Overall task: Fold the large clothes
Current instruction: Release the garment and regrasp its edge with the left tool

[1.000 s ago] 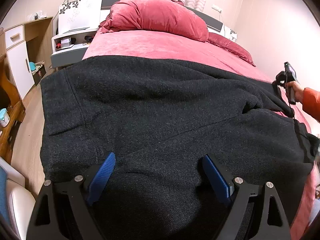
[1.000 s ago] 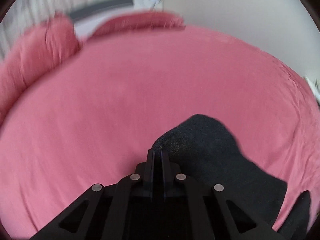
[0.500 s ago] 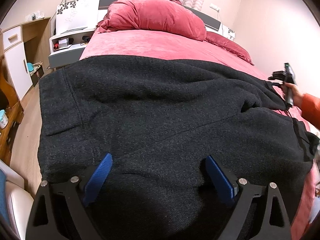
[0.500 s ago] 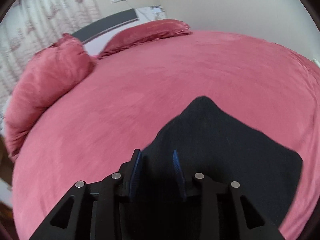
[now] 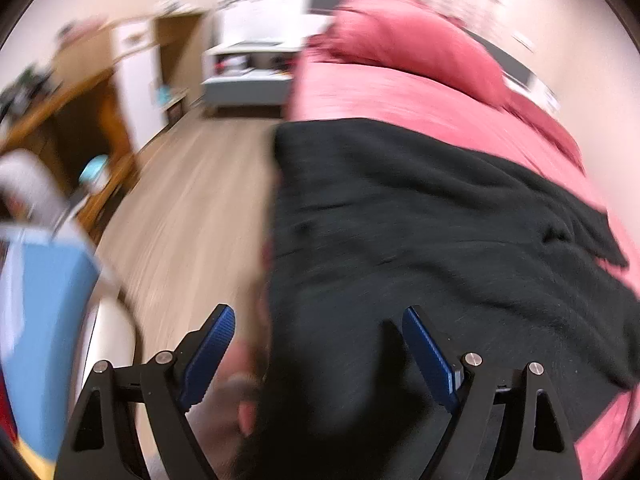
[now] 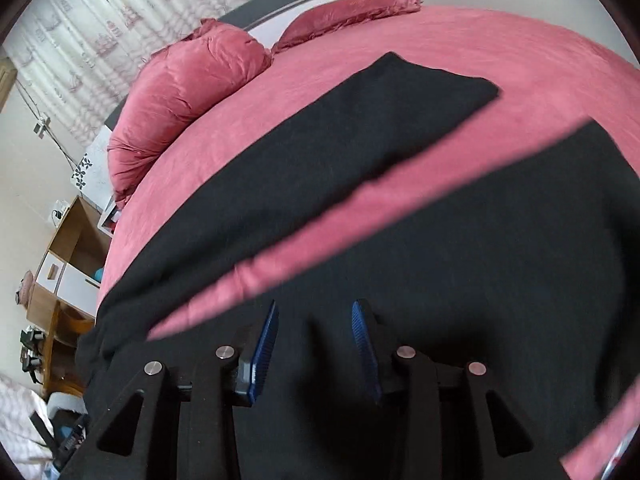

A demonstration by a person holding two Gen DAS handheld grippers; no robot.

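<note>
Bedroom w/ pink bed (image 6: pixel 460 40) filling most of both views; pink pillows (image 6: pixel 188 84) at approx 11 o'clock in the right wrist view, patterned curtain (image 6: pixel 132 4) behind them. Wood floor (image 5: pixel 200 208) runs along the bed's side at 9–10 o'clock in the left wrist view, w/ wooden desk (image 5: pixel 72 108) and white cabinet (image 5: pixel 248 68) beyond; that view is motion-blurred.

Black garment (image 6: pixel 480 264) lies spread on the bed. In the right wrist view one long part (image 6: pixel 360 136) stretches toward 1 o'clock, a strip of pink bed showing btwn it and the main body at 3–6 o'clock.

Left gripper (image 5: pixel 316 344): blue pads spread wide, jaws closing, nothing pinched; it straddles the garment's edge at 6 o'clock, left pad over the floor side, right pad over the cloth.

Right gripper (image 6: pixel 316 340): jaws part-open and opening, released; black cloth shows btwn and under the pads, not pressed by them.
</note>
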